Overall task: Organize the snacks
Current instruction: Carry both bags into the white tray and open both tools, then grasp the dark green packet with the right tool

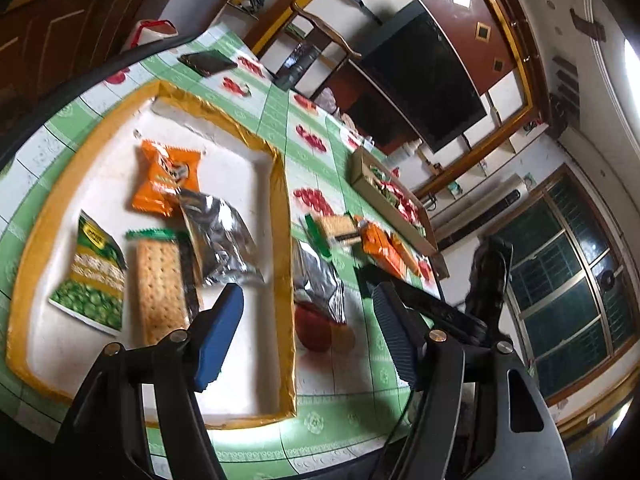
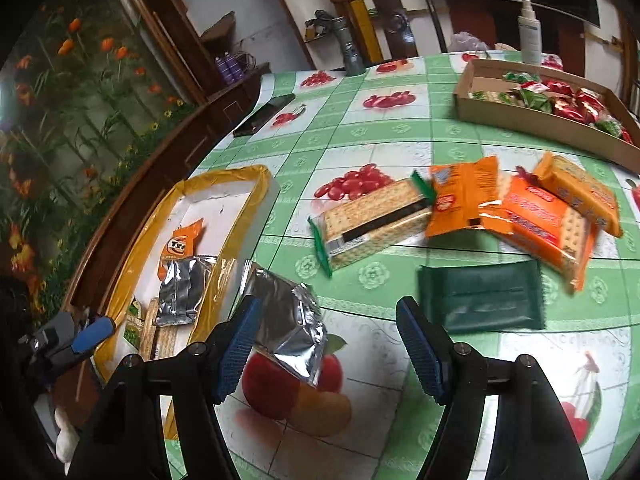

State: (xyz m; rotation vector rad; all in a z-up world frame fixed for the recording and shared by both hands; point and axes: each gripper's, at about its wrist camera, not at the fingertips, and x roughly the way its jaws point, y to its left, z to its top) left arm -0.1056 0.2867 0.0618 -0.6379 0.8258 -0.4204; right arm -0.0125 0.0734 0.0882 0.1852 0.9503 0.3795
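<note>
Looks like somebody's living/dining room at home: a table under a green fruit-print tablecloth [image 2: 384, 128], a big flat TV [image 1: 432, 76] in a wooden wall unit, a carved wooden chair [image 2: 392, 4], a flower mural [image 2: 80, 92] (very homey), and barred windows [image 1: 560, 280].

Black claw [image 2: 326, 344] frames with silver screws; ribbed blue pads [image 2: 236, 350]; left claw [image 1: 308, 332] built alike.

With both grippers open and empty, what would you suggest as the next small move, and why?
Probably ease the right gripper down onto the silver pouch beside the yellow-rimmed tray and close. Its jaws stand open, the pouch lies nearest them, and a matching one already sits inside.
</note>
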